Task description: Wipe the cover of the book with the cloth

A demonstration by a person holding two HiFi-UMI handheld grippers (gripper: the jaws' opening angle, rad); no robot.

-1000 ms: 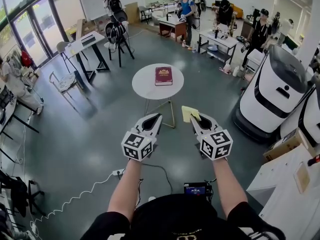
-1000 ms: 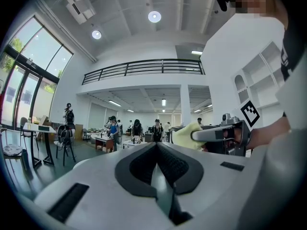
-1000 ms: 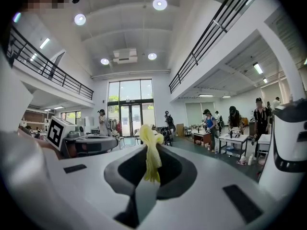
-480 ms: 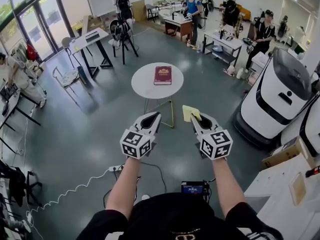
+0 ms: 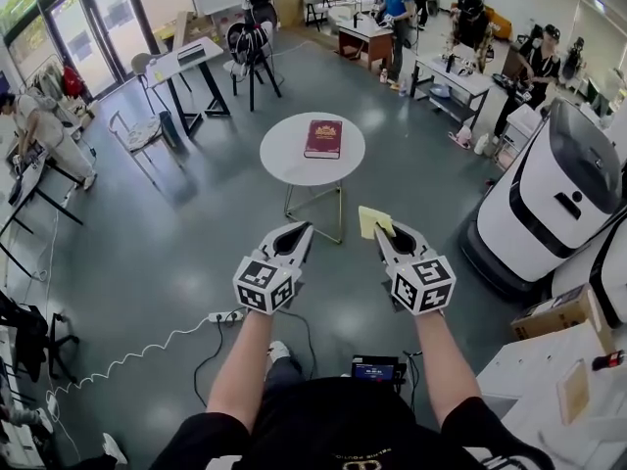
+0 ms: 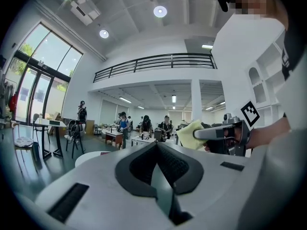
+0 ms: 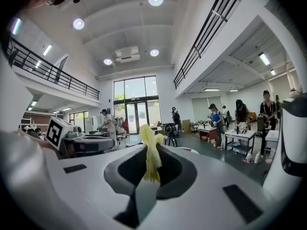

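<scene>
A dark red book lies on a small round white table a few steps ahead of me. Both grippers are held side by side well short of it, pointing towards the table. My left gripper is shut with nothing between its jaws. My right gripper is shut on a yellow cloth, which sticks up in a bunch from its closed tips. The left gripper view also shows that cloth beside it on the right.
A large white machine stands at the right, with a cardboard box near it. A power strip with a white cable lies on the floor by my feet. Desks, a tripod, a chair and several people stand beyond the table.
The room has shifted a little in the head view and the table looks slightly nearer. Both grippers keep their pose side by side, shut, the cloth still in the right one.
</scene>
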